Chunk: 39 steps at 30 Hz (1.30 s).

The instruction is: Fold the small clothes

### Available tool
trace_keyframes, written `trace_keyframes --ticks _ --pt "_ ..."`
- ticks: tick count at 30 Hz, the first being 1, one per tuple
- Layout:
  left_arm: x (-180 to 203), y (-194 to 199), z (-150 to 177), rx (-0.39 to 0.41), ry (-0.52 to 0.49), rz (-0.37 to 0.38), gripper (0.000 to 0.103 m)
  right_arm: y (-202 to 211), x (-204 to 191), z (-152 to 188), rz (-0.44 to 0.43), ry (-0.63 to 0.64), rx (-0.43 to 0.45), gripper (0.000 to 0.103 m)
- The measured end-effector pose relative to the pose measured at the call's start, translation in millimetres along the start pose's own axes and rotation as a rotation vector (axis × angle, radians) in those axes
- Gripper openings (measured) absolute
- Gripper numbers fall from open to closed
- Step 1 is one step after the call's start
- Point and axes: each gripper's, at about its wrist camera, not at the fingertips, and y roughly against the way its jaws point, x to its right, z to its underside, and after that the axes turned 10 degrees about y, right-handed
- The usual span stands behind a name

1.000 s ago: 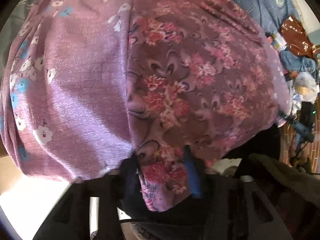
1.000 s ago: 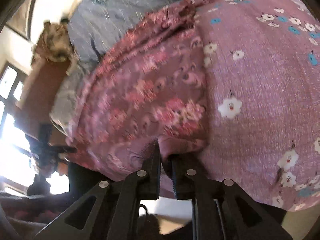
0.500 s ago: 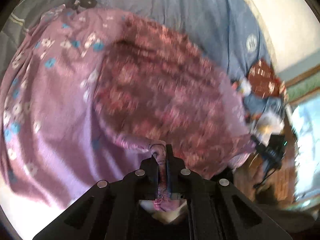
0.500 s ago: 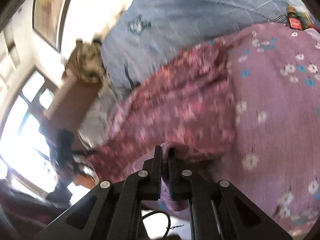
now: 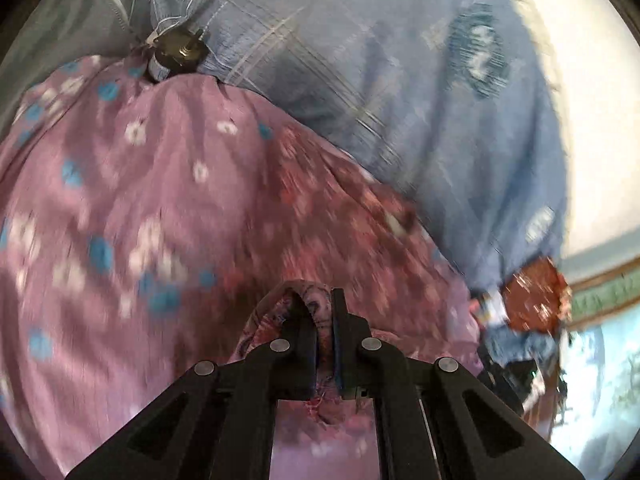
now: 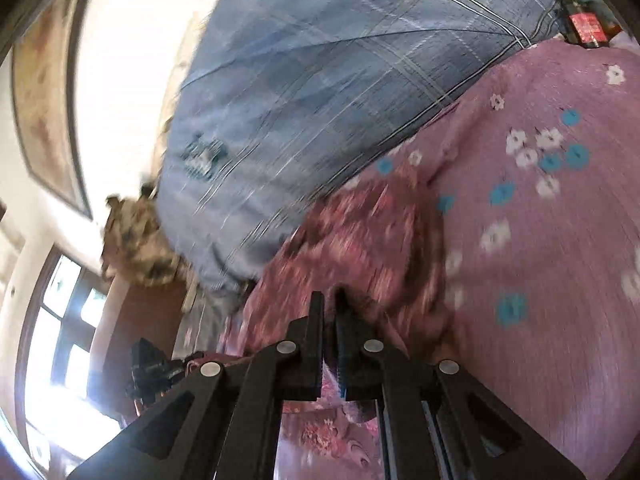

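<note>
Maroon floral garment [image 5: 360, 232], lying on a mauve flowered cloth [image 5: 120, 200] over a blue checked bedsheet [image 5: 360, 80], pinched at its edge by both the left gripper [image 5: 323, 304] and right gripper [image 6: 329, 304], jaws clamped tight on fabric.

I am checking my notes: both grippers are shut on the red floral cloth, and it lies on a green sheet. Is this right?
Not quite. The sheet under the floral cloth is blue plaid, not green, as the left wrist view shows. Both the left gripper and right gripper are shut on the cloth.
</note>
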Motion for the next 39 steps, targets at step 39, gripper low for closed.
trace_keyframes --ticks 39 --pt "24 -149 -143 -0.067 0.144 -0.12 0.008 -108 72 -87 0.049 -0.226 -0.025 0.014"
